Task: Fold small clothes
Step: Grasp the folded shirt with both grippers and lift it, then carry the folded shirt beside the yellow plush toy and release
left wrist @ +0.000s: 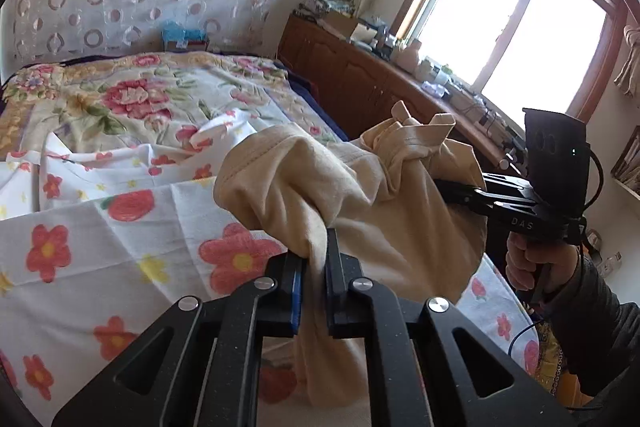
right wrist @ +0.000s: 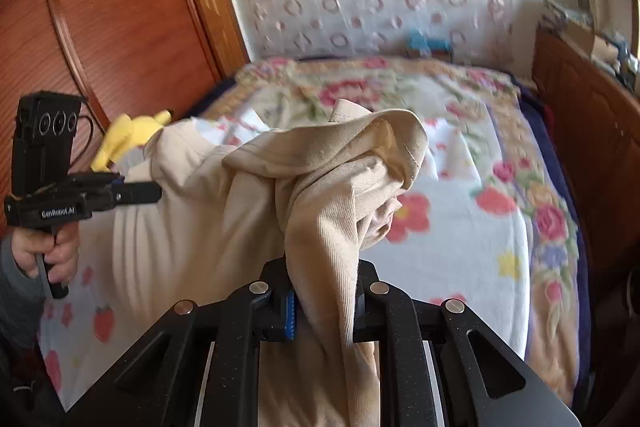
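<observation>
Cream garment (left wrist: 304,183) | bunched, stretched between left gripper (left wrist: 314,267) and right gripper (right wrist: 324,291)

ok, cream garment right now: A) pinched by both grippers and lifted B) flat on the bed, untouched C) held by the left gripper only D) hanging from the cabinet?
A: the left gripper is shut on a bunched fold of the cream garment, and the right gripper is shut on another part of it, so it hangs between them above the floral bedspread.
</observation>
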Demonstrator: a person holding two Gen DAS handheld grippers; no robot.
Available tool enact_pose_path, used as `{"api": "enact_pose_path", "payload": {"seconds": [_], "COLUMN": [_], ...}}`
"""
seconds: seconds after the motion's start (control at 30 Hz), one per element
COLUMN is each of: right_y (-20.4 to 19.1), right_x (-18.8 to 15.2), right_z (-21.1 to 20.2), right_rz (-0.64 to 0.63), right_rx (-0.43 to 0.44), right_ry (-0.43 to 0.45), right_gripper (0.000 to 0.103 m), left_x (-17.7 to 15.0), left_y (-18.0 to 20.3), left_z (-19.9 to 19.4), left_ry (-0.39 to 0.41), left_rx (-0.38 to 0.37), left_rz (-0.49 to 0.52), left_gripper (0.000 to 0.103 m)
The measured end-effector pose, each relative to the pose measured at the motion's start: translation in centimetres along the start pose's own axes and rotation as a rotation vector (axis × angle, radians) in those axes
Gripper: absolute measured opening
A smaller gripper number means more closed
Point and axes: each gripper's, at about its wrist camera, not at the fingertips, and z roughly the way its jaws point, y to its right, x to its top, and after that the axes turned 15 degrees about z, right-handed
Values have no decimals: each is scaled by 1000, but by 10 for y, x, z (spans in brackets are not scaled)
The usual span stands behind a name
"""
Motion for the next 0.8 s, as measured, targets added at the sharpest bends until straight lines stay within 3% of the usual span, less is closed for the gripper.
{"api": "enact_pose_path", "payload": {"seconds": [0.23, 0.43, 0.6, 0.8], "right_y": [-82, -160, -231, -298], "right_x": [25, 61, 82, 115], "right_z": [6, 74, 157, 251], "right_rz": [-170, -333, -504, -631], "right_rx": [114, 211, 226, 229], "right_ry": [55, 6, -62, -143], "right_gripper": [16, 16, 16, 16], "left_x": [-28, -81, -132, -170], "left_y": [-31, -74, -111, -138], "left_z": [-100, -159, -168, -163], "left_ry": [127, 157, 107, 69], "left_rx": [170, 369, 502, 522], "left_rz": [-57, -154, -247, -353], "left_gripper": [9, 9, 9, 9]}}
